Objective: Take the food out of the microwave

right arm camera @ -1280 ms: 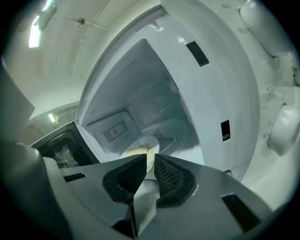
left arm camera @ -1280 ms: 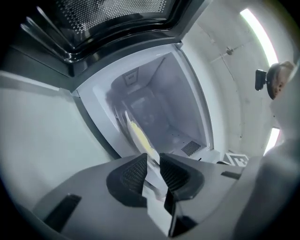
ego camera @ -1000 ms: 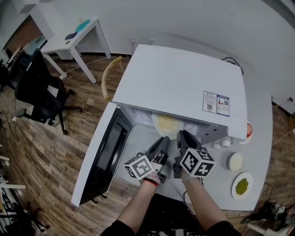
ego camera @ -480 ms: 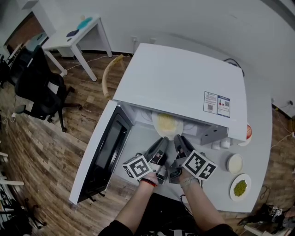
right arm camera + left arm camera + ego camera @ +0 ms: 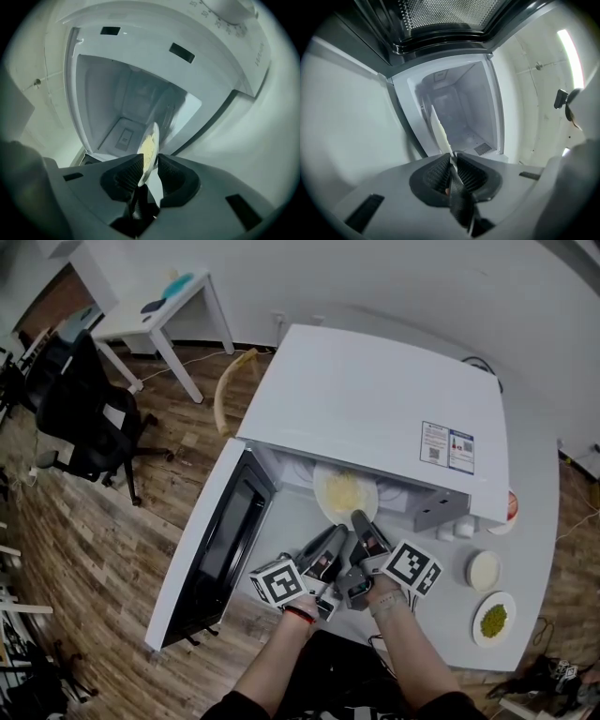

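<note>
Door [image 5: 214,545] of the boxy white microwave [image 5: 375,399] was noted swung open. The round white plate of yellow food [image 5: 345,493] was seen at the cavity mouth, partly under the roof. Jaws of the left gripper [image 5: 336,532] were closing on its near rim. The same rim was pinched narrowly by the right gripper [image 5: 359,519]. Grasp judged done. The plate was not yet drawn clear or set on the pale grey table [image 5: 536,549].

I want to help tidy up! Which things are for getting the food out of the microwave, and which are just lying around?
For the job: microwave; its open door; plate of yellow food; left gripper, jaws closing on the plate's rim; right gripper, clamped on the rim.
Just lying about: small white dish; plate of green food; office chair; white table.
</note>
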The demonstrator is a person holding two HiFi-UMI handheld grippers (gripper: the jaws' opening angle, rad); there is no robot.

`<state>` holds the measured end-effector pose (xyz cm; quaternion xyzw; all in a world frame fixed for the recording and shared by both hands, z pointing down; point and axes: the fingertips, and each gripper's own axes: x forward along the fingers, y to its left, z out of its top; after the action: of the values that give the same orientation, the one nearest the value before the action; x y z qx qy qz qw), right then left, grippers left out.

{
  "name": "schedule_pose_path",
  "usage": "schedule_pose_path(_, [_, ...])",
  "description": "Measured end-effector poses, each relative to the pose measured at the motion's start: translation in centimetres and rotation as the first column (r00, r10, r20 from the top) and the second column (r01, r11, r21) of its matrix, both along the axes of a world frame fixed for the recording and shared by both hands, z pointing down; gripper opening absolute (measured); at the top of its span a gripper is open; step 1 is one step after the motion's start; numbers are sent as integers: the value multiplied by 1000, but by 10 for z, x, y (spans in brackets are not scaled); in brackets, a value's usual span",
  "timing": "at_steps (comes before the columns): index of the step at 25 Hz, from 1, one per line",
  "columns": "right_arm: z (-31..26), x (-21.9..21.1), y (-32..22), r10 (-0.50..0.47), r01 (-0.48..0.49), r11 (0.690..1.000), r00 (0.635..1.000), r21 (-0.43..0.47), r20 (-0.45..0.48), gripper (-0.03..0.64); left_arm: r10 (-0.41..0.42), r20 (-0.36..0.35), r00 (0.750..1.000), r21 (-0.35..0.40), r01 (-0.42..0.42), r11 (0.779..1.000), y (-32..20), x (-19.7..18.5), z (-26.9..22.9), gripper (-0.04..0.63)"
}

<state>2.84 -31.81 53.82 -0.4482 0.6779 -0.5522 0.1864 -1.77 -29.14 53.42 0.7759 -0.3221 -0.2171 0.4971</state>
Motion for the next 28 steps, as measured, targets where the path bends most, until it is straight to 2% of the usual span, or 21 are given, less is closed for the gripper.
schedule_pose_path(7, [5, 3, 6, 51, -48, 998, 995, -27, 91, 76, -14, 45, 999, 32, 12, 999, 2, 0, 0, 55])
schedule_pose_path(14, [8, 8, 13, 71, -66, 997, 990, -45, 125, 58, -23, -8, 1000, -24, 23, 999, -1, 3, 9, 91])
schedule_pose_path(17, [5, 9, 16, 74, -68, 996, 989, -51, 128, 58, -14, -5, 1000, -32, 14, 999, -1, 5, 9, 93])
schedule_pose_path(21, [5, 10, 21, 66, -61, 997, 993, -50, 102, 58, -5, 22, 1000, -36, 6, 999, 4, 6, 9, 92])
schedule_pose_path(28, [4, 6, 31, 33, -32, 999, 999, -24, 37, 58, 7, 133, 991, -48, -1, 999, 13, 2, 12, 92])
